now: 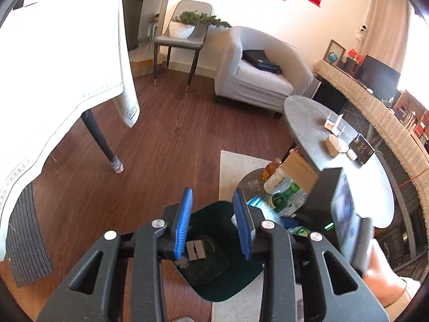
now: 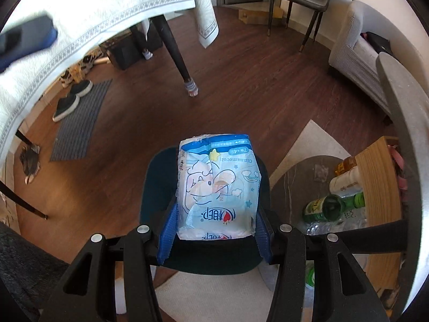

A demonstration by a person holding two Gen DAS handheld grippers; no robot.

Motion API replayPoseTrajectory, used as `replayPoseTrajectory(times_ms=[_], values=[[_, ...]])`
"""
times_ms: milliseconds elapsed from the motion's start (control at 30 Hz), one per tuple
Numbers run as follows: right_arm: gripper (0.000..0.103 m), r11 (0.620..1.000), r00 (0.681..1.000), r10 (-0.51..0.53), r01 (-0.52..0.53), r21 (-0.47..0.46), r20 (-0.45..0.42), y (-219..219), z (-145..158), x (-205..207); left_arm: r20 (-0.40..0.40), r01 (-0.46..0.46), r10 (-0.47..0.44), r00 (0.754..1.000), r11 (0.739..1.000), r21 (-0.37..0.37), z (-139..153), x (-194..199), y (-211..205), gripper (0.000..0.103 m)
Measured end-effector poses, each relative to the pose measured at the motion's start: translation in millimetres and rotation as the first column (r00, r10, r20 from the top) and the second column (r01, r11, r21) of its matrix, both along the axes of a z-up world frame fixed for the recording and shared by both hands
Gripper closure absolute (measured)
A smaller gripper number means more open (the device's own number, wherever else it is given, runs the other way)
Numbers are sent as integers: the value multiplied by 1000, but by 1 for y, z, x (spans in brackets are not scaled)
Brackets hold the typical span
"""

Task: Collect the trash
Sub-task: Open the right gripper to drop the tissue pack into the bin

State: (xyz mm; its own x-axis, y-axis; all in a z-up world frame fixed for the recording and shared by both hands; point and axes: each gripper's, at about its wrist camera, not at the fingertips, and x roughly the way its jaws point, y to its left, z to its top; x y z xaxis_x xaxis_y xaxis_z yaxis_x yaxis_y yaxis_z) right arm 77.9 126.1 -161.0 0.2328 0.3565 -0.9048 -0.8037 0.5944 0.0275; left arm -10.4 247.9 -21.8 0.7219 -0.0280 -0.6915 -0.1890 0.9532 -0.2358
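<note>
My right gripper [image 2: 214, 214] is shut on a light blue tissue pack [image 2: 218, 187] with a cartoon print, held above a dark green bin [image 2: 152, 187] on the floor. My left gripper [image 1: 214, 209] is open and empty, also above the bin [image 1: 230, 281], which holds a small grey piece of trash [image 1: 197, 249]. The right gripper's body [image 1: 346, 209] shows at the right of the left wrist view. Green and clear bottles [image 2: 332, 209] lie on a low round shelf to the right.
A clothed table [image 1: 53, 67] with a dark leg [image 1: 100, 142] stands left. An oval grey coffee table [image 1: 316, 123] with small boxes, an armchair [image 1: 257, 72], a chair with a plant [image 1: 185, 29], a mat and shoes [image 2: 69, 99], and a pale rug [image 2: 214, 295].
</note>
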Motion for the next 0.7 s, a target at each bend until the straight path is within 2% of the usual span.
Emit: replayPoseTrajectory(times_ms=[167, 267, 400, 500, 700], values=[[50, 1000, 1000, -2, 2, -23, -19, -3, -13, 2, 22, 7, -7, 1000, 1000, 1, 10, 2, -8, 69], [40, 999, 999, 2, -3, -38, -41, -6, -22, 0, 39, 8, -8, 999, 1000, -3, 16, 4, -12, 70], [38, 999, 999, 1, -3, -41, -49, -13, -24, 0, 59, 16, -15, 998, 1000, -6, 23, 7, -21, 69], [38, 1000, 999, 7, -8, -13, -49, -19, -14, -2, 75, 25, -25, 997, 1000, -5, 28, 11, -27, 69], [40, 996, 999, 29, -25, 91, -41, -35, 24, -8, 117, 45, -47, 992, 999, 18, 42, 18, -44, 69]])
